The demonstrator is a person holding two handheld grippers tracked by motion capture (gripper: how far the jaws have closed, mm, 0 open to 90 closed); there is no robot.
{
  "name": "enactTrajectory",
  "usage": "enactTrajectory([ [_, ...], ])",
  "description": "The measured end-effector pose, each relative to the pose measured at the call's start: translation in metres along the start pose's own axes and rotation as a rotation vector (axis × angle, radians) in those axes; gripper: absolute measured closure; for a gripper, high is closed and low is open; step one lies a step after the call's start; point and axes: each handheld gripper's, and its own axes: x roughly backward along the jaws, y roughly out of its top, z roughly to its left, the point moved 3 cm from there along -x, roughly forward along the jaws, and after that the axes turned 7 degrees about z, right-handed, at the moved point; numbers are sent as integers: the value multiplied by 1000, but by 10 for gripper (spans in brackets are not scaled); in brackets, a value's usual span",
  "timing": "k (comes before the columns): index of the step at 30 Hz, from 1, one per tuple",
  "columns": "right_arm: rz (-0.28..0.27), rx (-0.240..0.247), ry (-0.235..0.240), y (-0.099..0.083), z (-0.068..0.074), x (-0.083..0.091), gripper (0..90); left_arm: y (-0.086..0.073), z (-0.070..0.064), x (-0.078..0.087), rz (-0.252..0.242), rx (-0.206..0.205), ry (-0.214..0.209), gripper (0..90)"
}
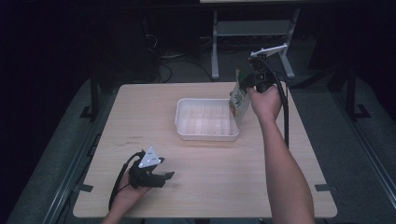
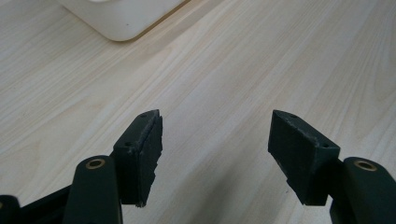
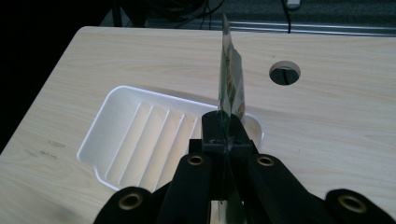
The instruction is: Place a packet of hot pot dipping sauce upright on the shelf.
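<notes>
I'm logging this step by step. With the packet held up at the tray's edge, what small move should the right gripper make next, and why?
Probably ease the right gripper sideways over the white tray and lower it. The tray lies empty, and the packet, clamped upright, hangs at its right rim rather than over the middle. The left gripper rests open, apart on the table.

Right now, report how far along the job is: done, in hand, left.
Done: the packet is lifted off the table, clamped in the right gripper.
In hand: it hangs over the right end of the white tray, which holds nothing yet.
Left: probably lowering it into the tray and releasing. The left gripper rests open on the table, holding nothing.
</notes>
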Motion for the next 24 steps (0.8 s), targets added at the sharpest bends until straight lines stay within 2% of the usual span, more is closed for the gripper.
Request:
enactTrajectory([
  [13,19,-1,-30,-1,-2,-10,898,0,0,1,-1,1,1,344],
  [24,32,0,-32,1,1,-24,897,-1,2,1,-3,6,2,344],
])
